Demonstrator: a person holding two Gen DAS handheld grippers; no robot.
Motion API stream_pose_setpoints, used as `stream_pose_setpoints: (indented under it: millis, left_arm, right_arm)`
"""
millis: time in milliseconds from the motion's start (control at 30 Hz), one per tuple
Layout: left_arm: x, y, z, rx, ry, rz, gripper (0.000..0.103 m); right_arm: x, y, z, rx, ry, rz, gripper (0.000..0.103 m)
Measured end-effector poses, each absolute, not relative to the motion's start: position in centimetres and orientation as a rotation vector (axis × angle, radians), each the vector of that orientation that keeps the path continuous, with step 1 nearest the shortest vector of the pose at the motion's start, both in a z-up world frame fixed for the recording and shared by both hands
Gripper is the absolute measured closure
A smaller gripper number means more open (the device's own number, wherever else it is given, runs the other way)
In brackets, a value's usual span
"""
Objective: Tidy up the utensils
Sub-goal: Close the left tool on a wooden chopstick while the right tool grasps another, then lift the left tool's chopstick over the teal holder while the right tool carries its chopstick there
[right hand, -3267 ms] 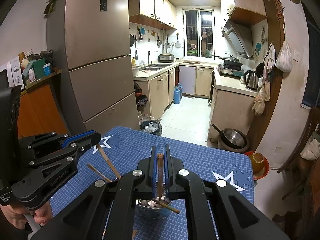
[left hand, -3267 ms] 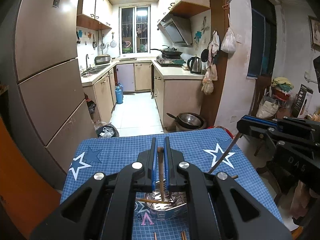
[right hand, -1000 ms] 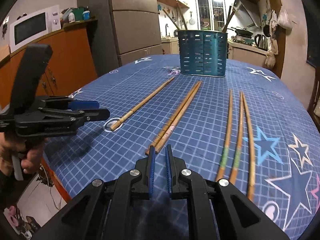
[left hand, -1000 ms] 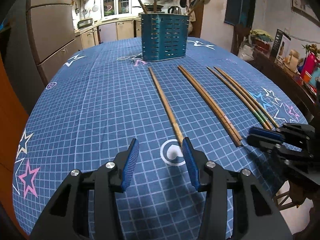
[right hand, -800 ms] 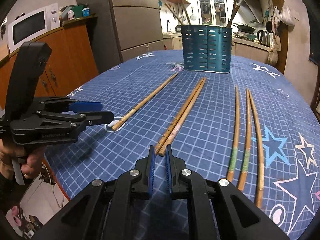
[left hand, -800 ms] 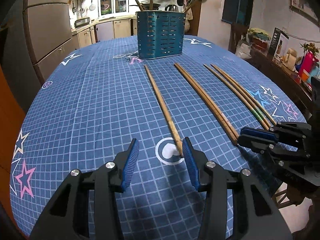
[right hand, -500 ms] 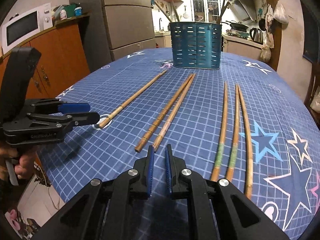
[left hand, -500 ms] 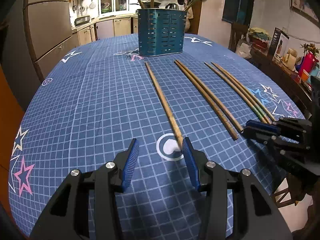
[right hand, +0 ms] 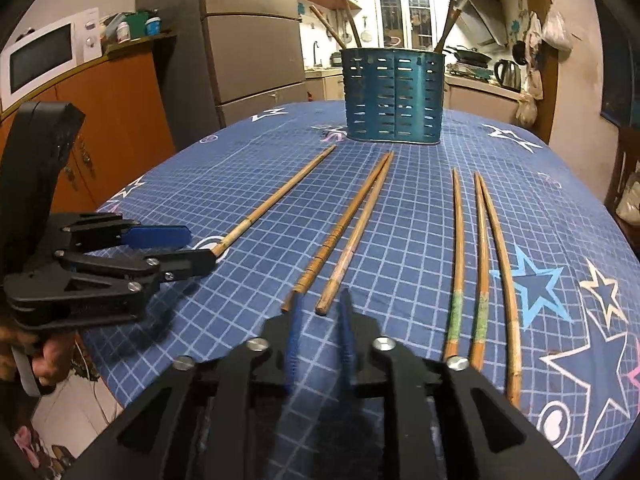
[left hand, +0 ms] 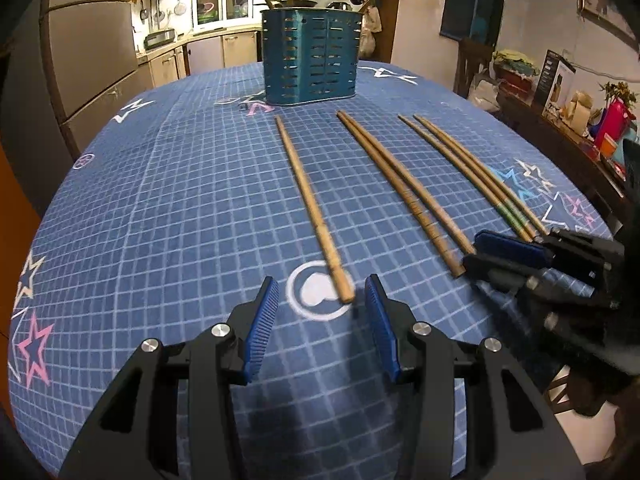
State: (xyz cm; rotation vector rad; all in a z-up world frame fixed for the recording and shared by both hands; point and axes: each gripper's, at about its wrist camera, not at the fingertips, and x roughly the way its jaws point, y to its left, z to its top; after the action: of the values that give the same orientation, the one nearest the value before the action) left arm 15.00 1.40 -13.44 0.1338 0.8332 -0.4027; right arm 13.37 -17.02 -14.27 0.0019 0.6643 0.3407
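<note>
While both grippers hover parted, chopsticks (left hand: pixel 312 204) lie near the tablecloth's (left hand: pixel 160 200) edge.

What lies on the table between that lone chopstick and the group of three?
A pair of brown chopsticks lies between the lone chopstick and the three chopsticks, seen in the right wrist view.

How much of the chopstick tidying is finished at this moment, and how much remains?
Done: a few chopsticks already stand in the blue holder. In hand: nothing yet. The left gripper is open around the near end of the single chopstick; the right gripper, jaws just opening, sits at the near ends of the middle pair, holding nothing. Left: six chopsticks on the table, including the three on the right.
</note>
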Motion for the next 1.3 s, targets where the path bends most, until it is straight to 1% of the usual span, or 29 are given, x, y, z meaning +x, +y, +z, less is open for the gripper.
stream_pose_setpoints:
  millis: [67, 100, 167, 200, 233, 267, 333, 400, 500, 667, 800, 1067, 1200, 1300]
  left_arm:
    - [15.1, 0.8, -13.6, 0.151, 0.825, -0.393, 0.06]
    - [14.9, 0.6, -13.7, 0.158, 0.816, -0.383, 0.066]
    - [14.6, 0.5, -13.8, 0.153, 0.802, -0.37, 0.073]
    - [14.3, 0.5, -13.8, 0.139, 0.794, -0.367, 0.083]
    - [14.0, 0.6, -13.8, 0.13, 0.784, -0.368, 0.089]
    - [13.7, 0.5, -14.0, 0.128, 0.774, -0.365, 0.091]
    - [13.1, 0.3, -14.2, 0.138, 0.743, -0.346, 0.092]
    - [12.9, 0.2, -14.2, 0.139, 0.728, -0.335, 0.092]
    - [12.7, 0.2, -14.4, 0.133, 0.706, -0.312, 0.097]
    - [12.3, 0.9, -14.1, 0.097, 0.685, -0.298, 0.097]
    - [11.3, 1.6, -12.1, 0.078, 0.633, -0.294, 0.098]
    - [9.5, 2.3, -5.9, 0.064, 0.483, -0.3, 0.098]
    - [9.7, 2.1, -3.4, 0.068, 0.428, -0.304, 0.098]
    - [10.5, 1.9, -1.6, 0.063, 0.4, -0.313, 0.098]
  right_arm:
    - [13.4, -16.9, -14.3, 0.005, 0.658, 0.315, 0.076]
    - [13.4, -17.0, -14.4, 0.014, 0.655, 0.304, 0.076]
    - [13.0, -16.8, -14.6, 0.011, 0.638, 0.279, 0.077]
    - [12.9, -16.8, -14.7, 0.008, 0.629, 0.27, 0.077]
    - [12.8, -16.8, -14.8, 0.008, 0.618, 0.261, 0.08]
    - [12.6, -16.8, -14.9, 0.006, 0.605, 0.25, 0.084]
    - [12.5, -16.9, -15.0, 0.016, 0.593, 0.241, 0.093]
    - [12.6, -16.9, -14.9, 0.018, 0.591, 0.243, 0.094]
    - [12.4, -17.1, -14.9, 0.024, 0.578, 0.242, 0.095]
    - [11.4, -17.9, -14.1, 0.035, 0.533, 0.248, 0.095]
    - [10.2, -18.7, -12.2, 0.027, 0.483, 0.248, 0.096]
    - [7.5, -20.7, -6.3, -0.006, 0.334, 0.269, 0.096]
    - [7.7, -21.8, -3.1, -0.024, 0.281, 0.293, 0.096]
    - [8.9, -22.6, -1.2, -0.021, 0.274, 0.32, 0.096]
